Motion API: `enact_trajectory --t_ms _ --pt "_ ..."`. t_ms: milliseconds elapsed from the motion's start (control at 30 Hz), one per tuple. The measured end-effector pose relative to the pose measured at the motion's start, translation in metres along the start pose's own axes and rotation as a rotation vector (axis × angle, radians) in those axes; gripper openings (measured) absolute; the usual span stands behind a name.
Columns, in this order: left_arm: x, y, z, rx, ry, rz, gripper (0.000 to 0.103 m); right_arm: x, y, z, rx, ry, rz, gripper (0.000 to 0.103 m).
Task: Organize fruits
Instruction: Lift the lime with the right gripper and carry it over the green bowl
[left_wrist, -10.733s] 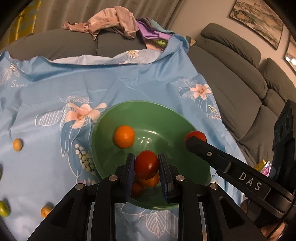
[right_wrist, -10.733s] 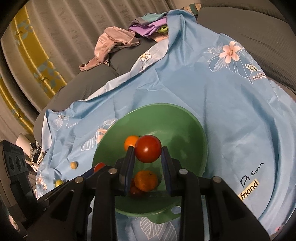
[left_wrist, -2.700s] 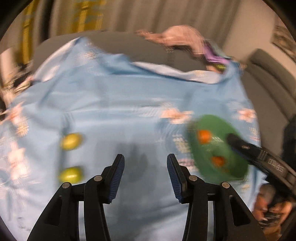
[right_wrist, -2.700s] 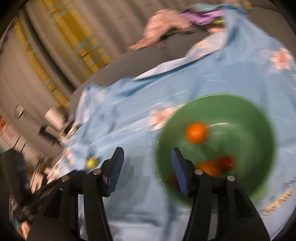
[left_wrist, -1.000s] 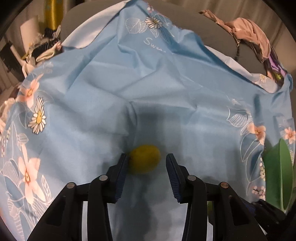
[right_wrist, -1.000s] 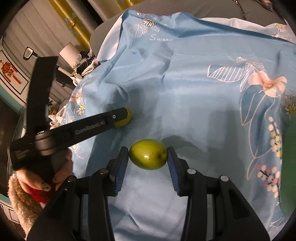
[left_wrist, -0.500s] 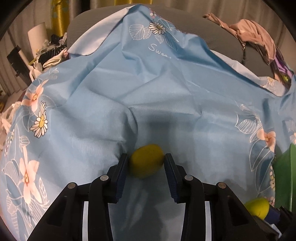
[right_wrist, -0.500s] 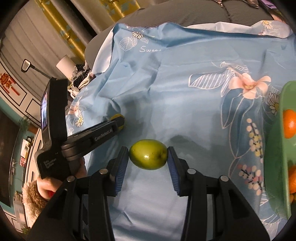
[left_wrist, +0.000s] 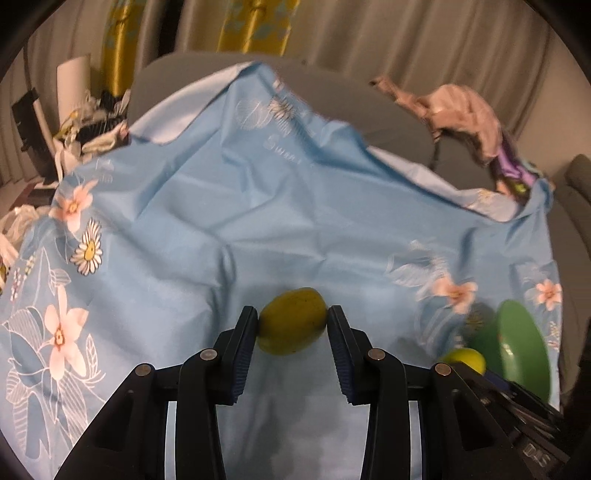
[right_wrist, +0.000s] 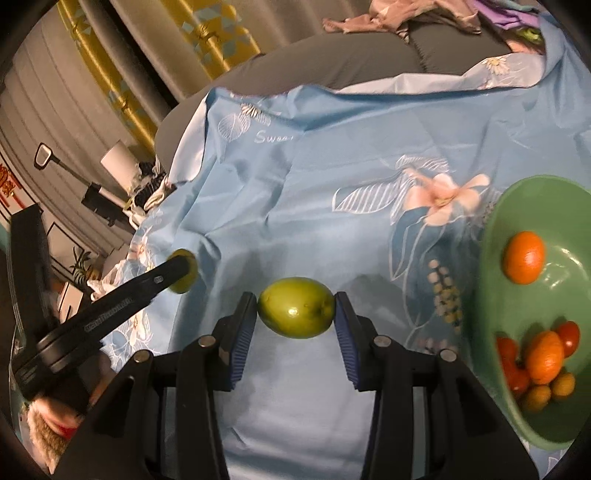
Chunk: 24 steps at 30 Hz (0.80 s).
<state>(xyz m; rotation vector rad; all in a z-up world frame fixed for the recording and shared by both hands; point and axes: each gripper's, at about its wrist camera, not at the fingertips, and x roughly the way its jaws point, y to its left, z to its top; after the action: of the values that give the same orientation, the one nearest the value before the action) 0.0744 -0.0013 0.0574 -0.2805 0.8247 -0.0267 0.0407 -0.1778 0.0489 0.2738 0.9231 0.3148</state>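
Left hand-held gripper (left_wrist: 291, 328) clamps yellow-green fruit (left_wrist: 293, 320); bowl (left_wrist: 524, 350) partly cut off.

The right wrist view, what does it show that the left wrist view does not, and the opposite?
Only the right wrist view shows the inside of the green bowl, holding oranges, red tomatoes and small yellowish fruits. It also shows the right claw shut on a green fruit.

Only the left wrist view shows the left claw from behind, shut on a yellow-green fruit, with the bowl seen edge-on.

Both show the blue flowered cloth, the grey sofa and the pile of clothes.
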Motion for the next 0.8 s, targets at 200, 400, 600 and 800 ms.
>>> enact_trajectory --t_ms 200,400,600,800 --pt "-0.025 -0.017 0.0 0.019 -0.046 -0.076 0.039 -0.019 -0.012 0.005 0.028 -0.052 -0.009 0.043" --pt "-0.041 -0.037 -0.004 0.065 -0.066 -0.126 0.039 -0.041 -0.025 0.008 0.05 -0.109 -0.026 0.043" --pt "-0.048 -0.06 -0.01 0.108 -0.058 -0.175 0.039 -0.062 -0.044 0.009 0.079 -0.163 -0.067 0.043" --pt "-0.055 -0.088 -0.017 0.169 -0.052 -0.237 0.039 -0.081 -0.06 0.011 0.105 -0.215 -0.103 0.043"
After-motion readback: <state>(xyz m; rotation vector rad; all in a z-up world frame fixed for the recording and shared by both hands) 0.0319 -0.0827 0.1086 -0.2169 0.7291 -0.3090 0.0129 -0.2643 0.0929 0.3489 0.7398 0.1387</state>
